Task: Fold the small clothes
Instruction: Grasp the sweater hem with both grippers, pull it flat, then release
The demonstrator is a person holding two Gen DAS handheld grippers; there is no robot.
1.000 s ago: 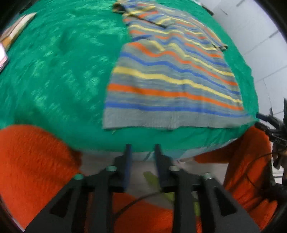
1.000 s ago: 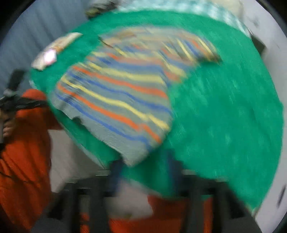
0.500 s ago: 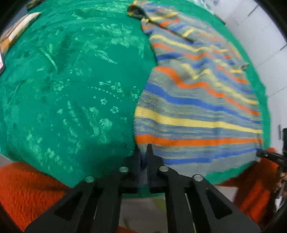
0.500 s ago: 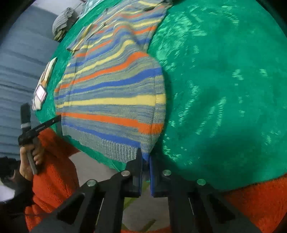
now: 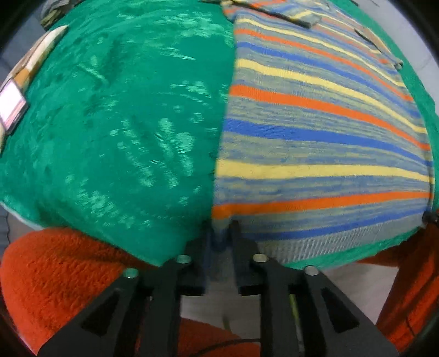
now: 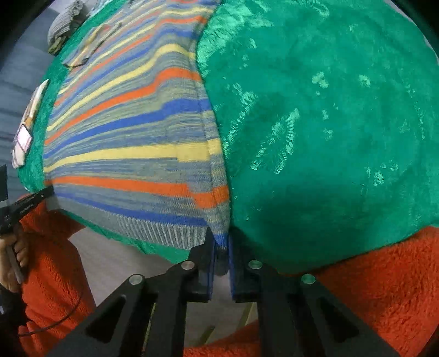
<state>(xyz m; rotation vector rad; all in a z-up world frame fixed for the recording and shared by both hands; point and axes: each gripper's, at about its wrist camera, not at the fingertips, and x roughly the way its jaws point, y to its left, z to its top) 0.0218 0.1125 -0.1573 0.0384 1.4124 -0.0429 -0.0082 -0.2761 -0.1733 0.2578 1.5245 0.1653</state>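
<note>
A small knitted sweater [image 5: 315,131] with grey, blue, yellow and orange stripes lies flat on a green patterned tablecloth [image 5: 123,123]. My left gripper [image 5: 221,233] is shut on the sweater's near left hem corner at the table's front edge. In the right wrist view the same sweater [image 6: 131,142] fills the left half, and my right gripper [image 6: 221,244] is shut on its near right hem corner. The left gripper's tip [image 6: 33,200] shows at the sweater's far hem corner in the right wrist view.
A booklet and a card [image 5: 16,90] lie at the table's left edge. A grey folded garment [image 6: 65,22] sits at the far end. My orange fleece sleeves [image 6: 370,288] are below the table edge. The green tablecloth [image 6: 329,123] stretches to the right of the sweater.
Both grippers moved in from off the table edge, closed on the sweater's two hem corners, and now sit closer over the cloth.
</note>
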